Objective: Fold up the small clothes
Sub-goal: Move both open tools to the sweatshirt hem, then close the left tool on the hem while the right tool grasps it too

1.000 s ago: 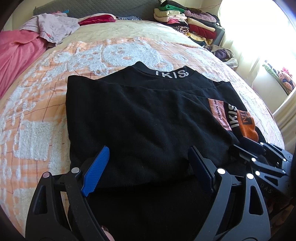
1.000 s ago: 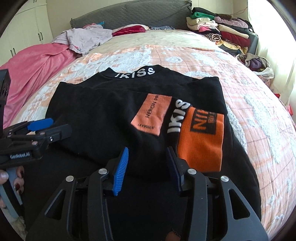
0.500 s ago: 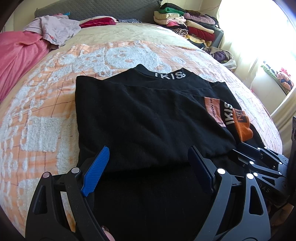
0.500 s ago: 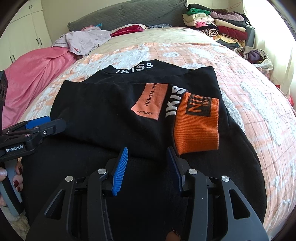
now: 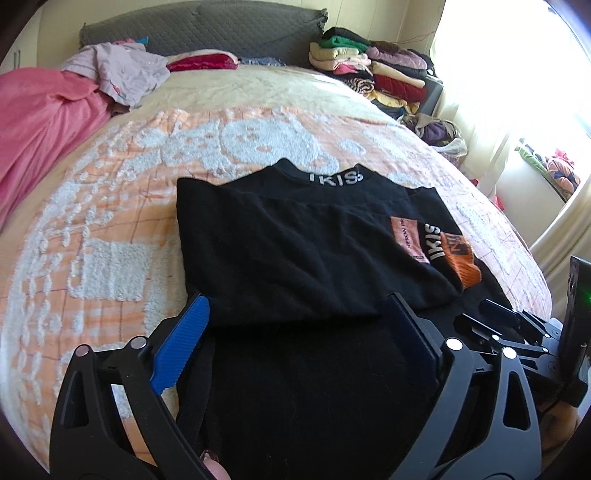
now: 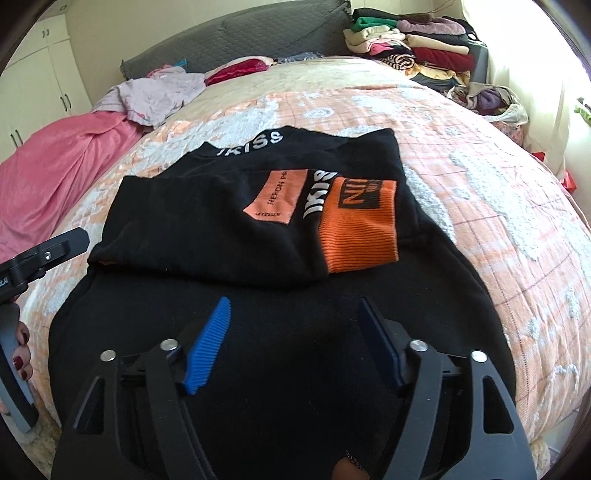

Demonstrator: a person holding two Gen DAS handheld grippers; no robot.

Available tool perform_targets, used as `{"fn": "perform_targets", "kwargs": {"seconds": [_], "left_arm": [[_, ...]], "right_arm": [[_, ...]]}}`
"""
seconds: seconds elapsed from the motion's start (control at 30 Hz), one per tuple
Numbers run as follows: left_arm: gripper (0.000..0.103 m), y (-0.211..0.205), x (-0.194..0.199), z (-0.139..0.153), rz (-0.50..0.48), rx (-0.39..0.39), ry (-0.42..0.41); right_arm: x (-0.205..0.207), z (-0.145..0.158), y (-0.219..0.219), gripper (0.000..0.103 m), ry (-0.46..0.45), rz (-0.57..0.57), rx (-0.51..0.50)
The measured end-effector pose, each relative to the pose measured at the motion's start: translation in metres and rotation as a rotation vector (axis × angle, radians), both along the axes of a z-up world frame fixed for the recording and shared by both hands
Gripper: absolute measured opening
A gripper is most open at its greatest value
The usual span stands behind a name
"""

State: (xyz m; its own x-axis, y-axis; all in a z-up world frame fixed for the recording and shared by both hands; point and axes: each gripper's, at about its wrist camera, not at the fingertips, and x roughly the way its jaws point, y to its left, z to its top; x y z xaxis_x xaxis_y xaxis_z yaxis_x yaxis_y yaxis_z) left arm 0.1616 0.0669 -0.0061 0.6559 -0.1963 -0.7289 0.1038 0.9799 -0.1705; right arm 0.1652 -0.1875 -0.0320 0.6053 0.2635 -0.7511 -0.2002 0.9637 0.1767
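**Black sweatshirt part-folded on the bed; both grippers empty**

The black sweatshirt (image 5: 295,258) lies flat on the orange-and-white bedspread (image 5: 110,221), collar toward the headboard (image 5: 221,29). Its sleeves are folded across the chest, the upper one ending in an orange cuff (image 6: 358,225) beside an orange patch (image 6: 277,199); white lettering shows on the collar and on the sleeve.

My left gripper (image 5: 295,343) hangs over the near half of the sweatshirt, fingers spread wide, nothing between them. My right gripper (image 6: 295,343) sits over the same near half, on the cuff side, fingers likewise apart and holding nothing. I cannot tell whether either set of fingertips touches the cloth (the black fabric hides any gap).

Beyond the sweatshirt, toward the headboard: a pink blanket (image 5: 40,122) on the left edge of the bed, a crumpled pale lilac garment (image 5: 122,74) upon it, and a red item (image 5: 201,62) just beside. A stack of folded clothes (image 5: 369,70) stands at the far right corner.
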Motion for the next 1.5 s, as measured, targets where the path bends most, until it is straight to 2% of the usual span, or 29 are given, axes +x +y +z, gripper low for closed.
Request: {"fn": "perform_targets", "kwargs": {"seconds": [0.2, 0.33, 0.57, 0.97, 1.23, 1.5], "left_arm": [[0.093, 0.001, -0.010, 0.013, 0.022, 0.025, -0.034], [0.093, 0.000, -0.018, 0.019, 0.026, 0.030, -0.054], [0.093, -0.001, -0.035, 0.024, 0.036, 0.035, -0.076], [0.093, -0.004, -0.069, 0.013, 0.045, 0.046, -0.068], [0.093, 0.000, -0.082, 0.000, 0.066, 0.064, -0.039], [0.093, 0.020, -0.106, -0.020, 0.118, 0.070, 0.019]], "right_arm": [[-0.010, 0.014, -0.006, 0.091, -0.040, -0.012, 0.018], [-0.016, 0.023, -0.010, 0.095, -0.058, -0.012, 0.036], [-0.031, 0.034, -0.023, 0.095, -0.086, -0.021, 0.041], [-0.056, 0.047, -0.054, 0.095, -0.118, -0.046, 0.045], [-0.070, 0.044, -0.070, 0.095, -0.116, -0.052, 0.037], [-0.085, 0.033, -0.090, 0.095, -0.093, -0.076, 0.015]]}}
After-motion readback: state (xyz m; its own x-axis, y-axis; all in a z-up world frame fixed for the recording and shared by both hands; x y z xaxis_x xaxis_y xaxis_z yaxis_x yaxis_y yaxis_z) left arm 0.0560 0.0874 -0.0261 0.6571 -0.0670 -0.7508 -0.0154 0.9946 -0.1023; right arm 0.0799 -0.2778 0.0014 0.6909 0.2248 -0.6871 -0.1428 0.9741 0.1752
